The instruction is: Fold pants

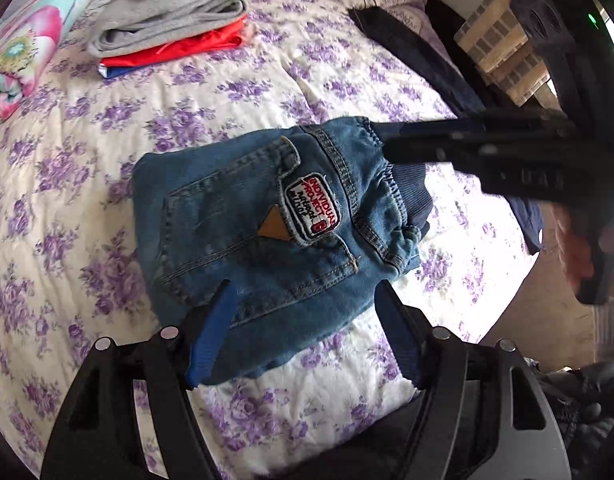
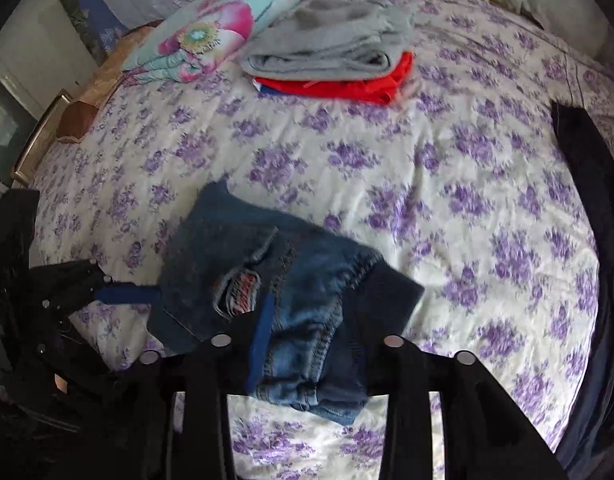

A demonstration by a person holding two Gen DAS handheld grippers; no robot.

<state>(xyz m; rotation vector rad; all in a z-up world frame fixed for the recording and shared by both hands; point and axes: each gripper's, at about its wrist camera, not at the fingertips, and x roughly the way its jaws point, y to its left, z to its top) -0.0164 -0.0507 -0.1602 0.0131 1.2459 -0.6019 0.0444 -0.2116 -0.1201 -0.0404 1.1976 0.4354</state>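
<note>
While a folded pair of denim pants (image 1: 267,216) lies on the floral-sheeted bed (image 1: 87,208), the left tongs (image 1: 303,312) stand wide open, their fingers straddling the near edge of the pants without gripping. The right tongs (image 2: 307,344) reach over the waistband end, also spread apart, holding nothing. Beyond the pants, grey clothing tops a red garment (image 2: 347,84) beside a flowered pillow (image 2: 211,28).

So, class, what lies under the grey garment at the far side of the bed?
Under the grey garment lies a folded red garment, with a blue edge showing below that. How much more the pile holds is covered.
</note>
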